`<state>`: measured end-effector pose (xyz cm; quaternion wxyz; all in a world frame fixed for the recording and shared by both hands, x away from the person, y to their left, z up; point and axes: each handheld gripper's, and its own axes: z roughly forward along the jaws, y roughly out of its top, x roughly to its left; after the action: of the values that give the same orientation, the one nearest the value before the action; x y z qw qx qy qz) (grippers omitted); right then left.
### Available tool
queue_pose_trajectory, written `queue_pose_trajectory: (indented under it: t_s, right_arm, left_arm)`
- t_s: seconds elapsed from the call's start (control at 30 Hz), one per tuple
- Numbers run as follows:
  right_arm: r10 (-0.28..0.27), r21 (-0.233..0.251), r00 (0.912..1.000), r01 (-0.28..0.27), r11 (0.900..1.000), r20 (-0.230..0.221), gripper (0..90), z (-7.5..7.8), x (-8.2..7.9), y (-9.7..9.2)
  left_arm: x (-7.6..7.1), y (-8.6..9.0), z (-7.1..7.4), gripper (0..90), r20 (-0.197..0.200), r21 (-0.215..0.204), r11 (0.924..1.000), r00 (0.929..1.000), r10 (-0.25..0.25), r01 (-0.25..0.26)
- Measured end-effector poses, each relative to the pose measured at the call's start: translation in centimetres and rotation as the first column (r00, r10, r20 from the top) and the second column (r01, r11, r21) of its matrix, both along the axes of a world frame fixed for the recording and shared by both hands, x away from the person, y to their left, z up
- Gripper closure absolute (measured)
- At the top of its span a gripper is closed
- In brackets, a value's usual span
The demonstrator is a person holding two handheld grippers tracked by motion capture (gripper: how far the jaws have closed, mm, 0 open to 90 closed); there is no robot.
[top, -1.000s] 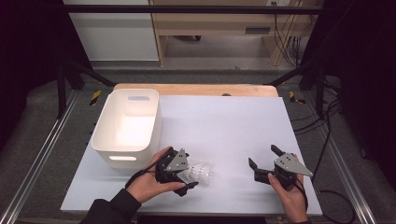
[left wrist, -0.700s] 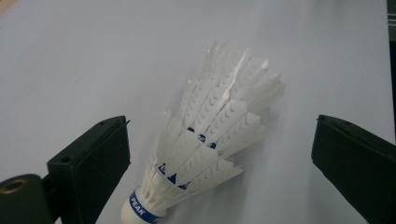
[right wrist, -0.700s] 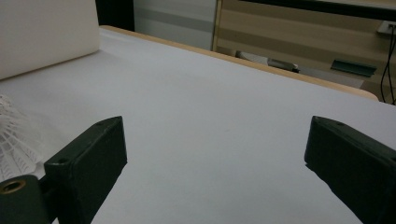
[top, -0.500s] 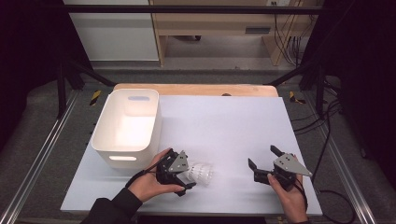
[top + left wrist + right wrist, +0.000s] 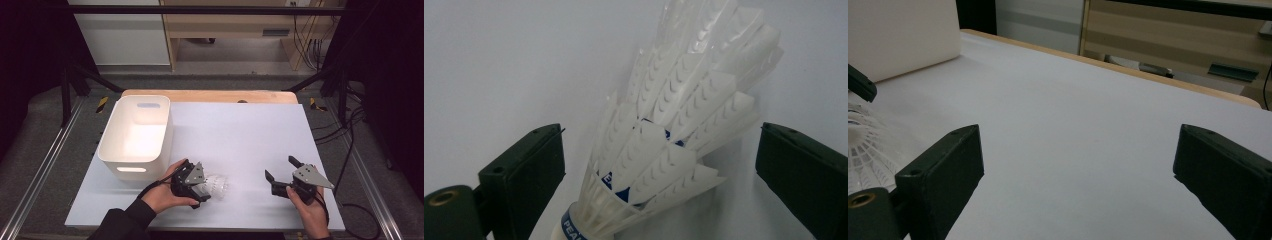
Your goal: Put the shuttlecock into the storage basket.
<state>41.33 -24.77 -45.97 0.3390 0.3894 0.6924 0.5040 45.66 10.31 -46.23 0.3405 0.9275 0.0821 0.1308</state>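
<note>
A white feathered shuttlecock (image 5: 217,185) lies on its side on the white table top (image 5: 240,135), near the front edge. In the left gripper view the shuttlecock (image 5: 664,145) has blue print on its base band, and its feathers point away from the camera. My left gripper (image 5: 205,186) (image 5: 659,134) is open with one jaw on each side of the shuttlecock, and there is a gap on both sides. My right gripper (image 5: 280,168) (image 5: 1079,134) is open and holds nothing, low over the table at the front right. The shuttlecock (image 5: 863,150) sits at the left edge of the right gripper view.
A white plastic bin (image 5: 167,130) with handle slots stands on the left of the table, just behind my left hand, and its wall (image 5: 903,35) faces the right gripper. A wooden strip (image 5: 210,95) runs along the table's far edge. Metal rails flank both sides.
</note>
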Motion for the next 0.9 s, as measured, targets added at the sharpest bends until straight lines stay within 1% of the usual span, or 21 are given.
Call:
queue_pose_trajectory:
  t_s: [0.33,0.5,0.6,0.67,0.9]
  right_arm:
    - [0.002,0.004,1.0,-0.002,1.0,-0.003,5.9,0.0,0.0,0.0]
    - [0.005,0.002,1.0,-0.005,1.0,-0.003,5.9,0.0,0.0,0.0]
    - [0.004,0.003,1.0,-0.004,1.0,-0.005,5.9,0.0,0.0,0.1]
    - [0.006,0.003,1.0,-0.006,1.0,-0.005,5.9,0.0,0.0,0.1]
    - [0.009,0.008,0.9999,-0.009,0.9999,-0.011,5.9,0.0,0.0,0.2]
  left_arm:
    - [0.8,-0.5,-0.7,6.6,-0.022,0.004,1.0,0.9998,-0.002,0.002]
    - [0.8,-0.8,-0.8,8.2,-0.023,0.012,0.9998,0.9996,-0.016,0.016]
    - [1.0,-1.1,-0.7,8.2,-0.019,0.006,0.9999,0.9997,-0.016,0.016]
    - [1.0,-1.2,-0.6,9.6,-0.017,-0.002,0.9998,0.9996,-0.021,0.021]
    - [1.2,-1.7,-0.8,16.8,-0.016,-0.001,0.9996,0.9995,-0.029,0.029]
